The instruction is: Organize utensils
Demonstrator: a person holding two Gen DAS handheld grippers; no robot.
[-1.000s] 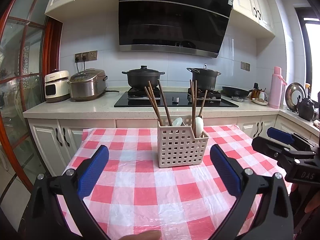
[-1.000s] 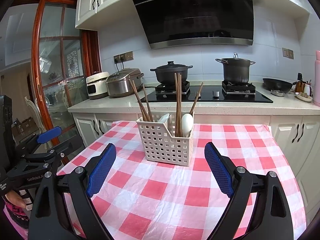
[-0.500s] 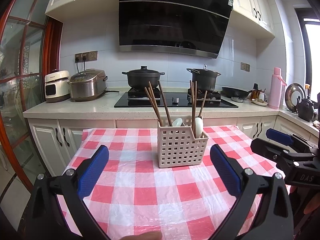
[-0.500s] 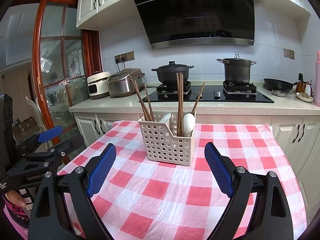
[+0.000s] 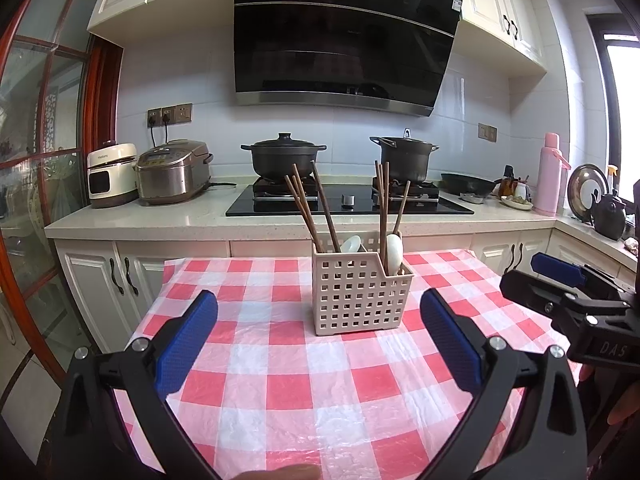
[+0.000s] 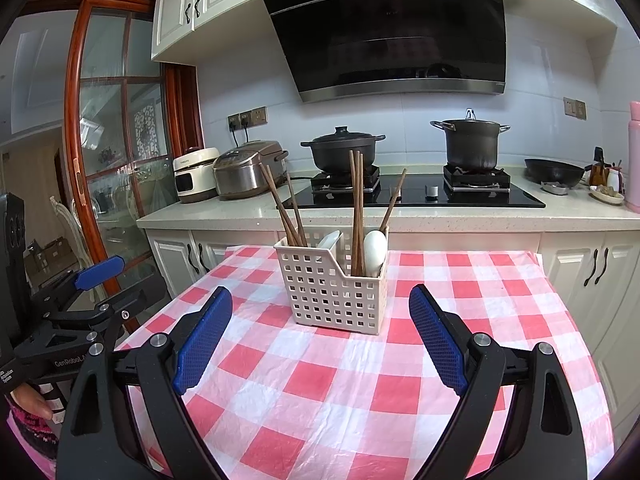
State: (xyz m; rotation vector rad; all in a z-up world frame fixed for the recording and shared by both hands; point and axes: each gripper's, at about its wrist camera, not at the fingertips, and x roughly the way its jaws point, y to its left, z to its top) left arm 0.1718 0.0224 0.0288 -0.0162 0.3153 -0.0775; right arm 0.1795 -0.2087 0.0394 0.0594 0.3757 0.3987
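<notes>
Left gripper low in its frame, jaws wide and empty; utensil basket dead ahead at frame centre on the checked tablecloth, well apart from the pads. Chopsticks upright, leaning slightly left; white spoons standing beside them, long axes vertical. Right gripper likewise wide, empty, basket just left of centre; neither arm clearly nearer.

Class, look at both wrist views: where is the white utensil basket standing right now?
The basket stands upright on the checked tablecloth, centred toward the table's far edge in both views, ahead of both open grippers and touching neither; it holds chopsticks and white spoons.
</notes>
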